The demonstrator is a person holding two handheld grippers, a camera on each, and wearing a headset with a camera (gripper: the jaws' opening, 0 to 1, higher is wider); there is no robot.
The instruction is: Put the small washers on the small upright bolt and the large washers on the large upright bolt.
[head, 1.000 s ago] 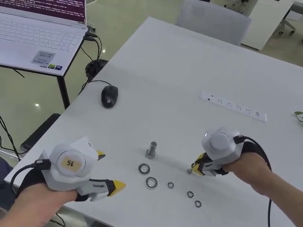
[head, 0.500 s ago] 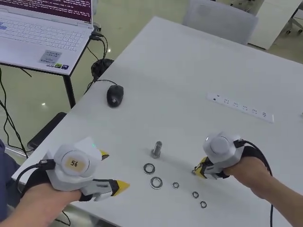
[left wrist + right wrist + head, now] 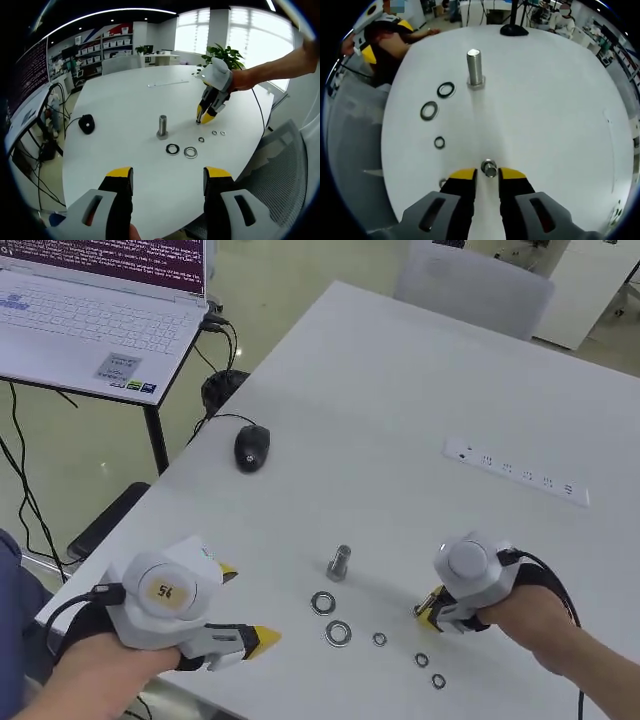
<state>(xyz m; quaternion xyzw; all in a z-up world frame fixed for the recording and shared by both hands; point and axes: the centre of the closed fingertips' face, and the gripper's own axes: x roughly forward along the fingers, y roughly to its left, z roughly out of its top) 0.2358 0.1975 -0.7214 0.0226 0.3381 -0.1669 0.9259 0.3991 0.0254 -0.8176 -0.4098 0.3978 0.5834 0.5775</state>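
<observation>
The jaws of our right gripper (image 3: 488,181) stand close on both sides of the small bolt (image 3: 489,167); we cannot tell if they pinch it. Our left gripper (image 3: 168,174) is spread and empty, near left. The large washers (image 3: 322,602) and small washers (image 3: 380,639) all lie on the table (image 3: 400,390) near the large bolt (image 3: 339,562), so we judge nothing is placed yet.
</observation>
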